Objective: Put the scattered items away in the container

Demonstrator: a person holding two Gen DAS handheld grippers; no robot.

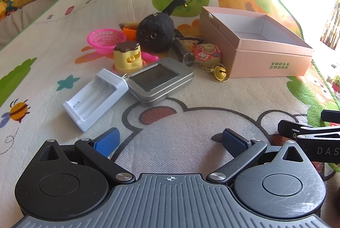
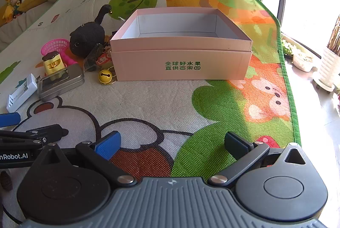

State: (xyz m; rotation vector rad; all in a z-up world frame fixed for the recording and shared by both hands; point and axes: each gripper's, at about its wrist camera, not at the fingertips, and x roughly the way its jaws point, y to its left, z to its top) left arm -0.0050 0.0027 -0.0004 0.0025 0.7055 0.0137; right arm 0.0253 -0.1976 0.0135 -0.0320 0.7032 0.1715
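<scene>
Beside pink box [image 2: 180, 64]: tin [image 1: 160, 81], charger [image 1: 93, 98], bell [image 1: 220, 75].

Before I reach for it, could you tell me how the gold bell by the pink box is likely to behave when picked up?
The gold bell looks round and glossy, so it may roll or slip between flat pads. It appears chained to the keychain toy, which would probably drag along. It seems small and hollow, likely light.

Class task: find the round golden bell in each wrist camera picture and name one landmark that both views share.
Left wrist view: the round golden bell lies right of centre, at the near-left corner of the pink cardboard box.
Right wrist view: the bell lies left of centre, beside that same corner.
Shared landmark: the box's green printed lettering.
</scene>
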